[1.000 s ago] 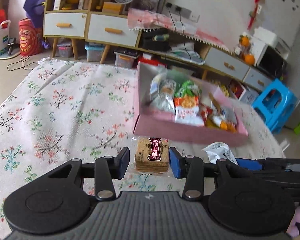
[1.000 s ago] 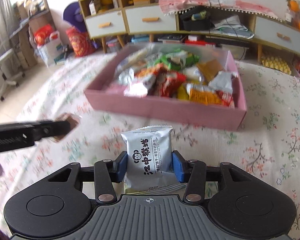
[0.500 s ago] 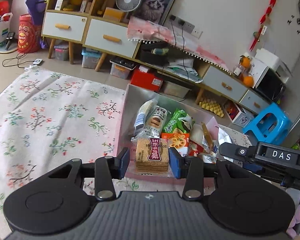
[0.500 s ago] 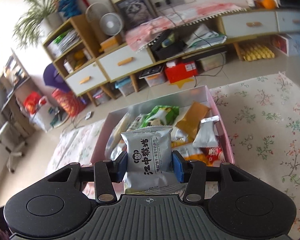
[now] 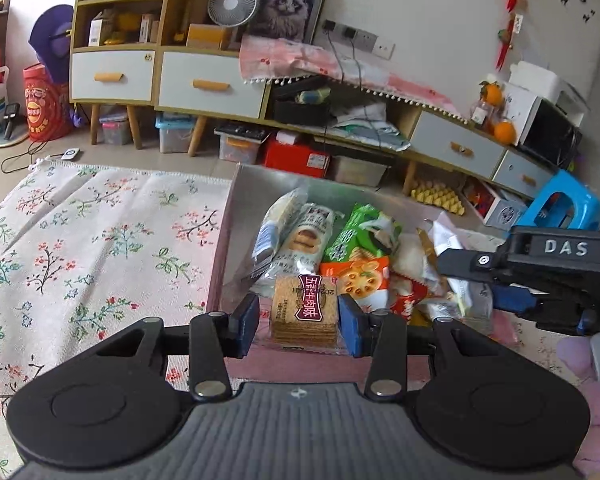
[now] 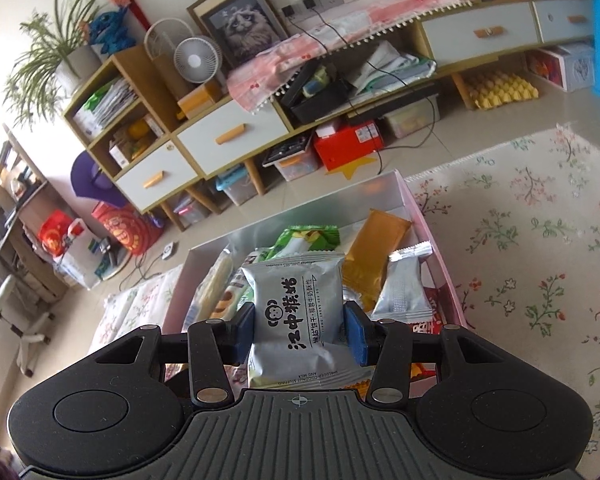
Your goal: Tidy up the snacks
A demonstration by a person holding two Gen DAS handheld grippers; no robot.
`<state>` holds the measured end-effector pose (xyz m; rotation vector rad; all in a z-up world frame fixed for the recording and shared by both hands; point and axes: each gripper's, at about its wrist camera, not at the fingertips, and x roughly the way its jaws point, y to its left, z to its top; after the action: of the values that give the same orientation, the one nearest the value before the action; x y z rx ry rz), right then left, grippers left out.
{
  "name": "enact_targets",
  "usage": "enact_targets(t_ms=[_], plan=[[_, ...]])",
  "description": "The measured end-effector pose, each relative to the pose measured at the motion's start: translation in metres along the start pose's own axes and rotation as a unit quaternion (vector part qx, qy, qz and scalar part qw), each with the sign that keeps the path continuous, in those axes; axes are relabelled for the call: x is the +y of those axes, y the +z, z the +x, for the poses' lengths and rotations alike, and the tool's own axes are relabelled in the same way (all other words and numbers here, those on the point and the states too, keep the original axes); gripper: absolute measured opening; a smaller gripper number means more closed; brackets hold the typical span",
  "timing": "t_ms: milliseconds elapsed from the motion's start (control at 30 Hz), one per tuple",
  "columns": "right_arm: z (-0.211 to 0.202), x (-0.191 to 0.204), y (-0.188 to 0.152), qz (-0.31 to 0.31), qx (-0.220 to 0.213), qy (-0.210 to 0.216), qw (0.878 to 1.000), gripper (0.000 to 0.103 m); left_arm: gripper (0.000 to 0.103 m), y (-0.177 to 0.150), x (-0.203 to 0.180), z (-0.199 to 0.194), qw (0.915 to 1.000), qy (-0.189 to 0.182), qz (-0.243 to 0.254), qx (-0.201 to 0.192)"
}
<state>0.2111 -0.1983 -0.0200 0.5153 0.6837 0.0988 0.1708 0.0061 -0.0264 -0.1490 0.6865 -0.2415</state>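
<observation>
My jaws are both pinching: the left gripper (image 5: 299, 317) clamps a clear-wrapped cracker stack (image 5: 304, 312), the right gripper (image 6: 299, 334) a grey biscuit packet (image 6: 296, 312) that sticks up past the pads. The floral cloth (image 5: 80, 240) spreads wide and bare to my left. The pink box (image 5: 224, 240) sits on it, its left wall just beside the left jaw and its right wall (image 6: 440, 256) close by my right one. Both packs hang over the snacks piled inside. The right gripper's body (image 5: 540, 268) reaches in close at the pile's right side
</observation>
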Motion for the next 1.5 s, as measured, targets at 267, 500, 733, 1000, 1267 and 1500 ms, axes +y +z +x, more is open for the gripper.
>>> enact_targets(t_ms=[267,500,733,1000,1267,1500], plan=[[0.006,-0.012,-0.001,0.011,0.007,0.001,1.0,0.047,0.04,-0.002,-0.002,0.004,0.9998,0.018,0.006,-0.002],[-0.002,-0.015,0.006,0.033,-0.011,0.015,0.999,0.064,0.068,0.002,-0.005,-0.005,0.9995,0.025,-0.013,-0.017],[-0.012,-0.019,0.011,0.037,-0.011,0.014,0.999,0.072,0.077,0.004,-0.006,-0.012,0.999,0.035,-0.026,-0.007],[-0.045,-0.007,0.005,-0.021,-0.004,0.009,1.0,0.083,0.096,0.003,-0.008,-0.03,0.9985,0.05,-0.02,0.014],[-0.074,0.008,-0.009,-0.087,0.048,-0.042,0.994,0.089,0.102,-0.007,-0.004,-0.062,0.9945,0.086,-0.027,0.054],[-0.102,0.023,-0.04,-0.132,0.07,-0.084,0.985,0.092,0.103,-0.026,0.007,-0.09,0.9916,0.087,-0.05,0.082]])
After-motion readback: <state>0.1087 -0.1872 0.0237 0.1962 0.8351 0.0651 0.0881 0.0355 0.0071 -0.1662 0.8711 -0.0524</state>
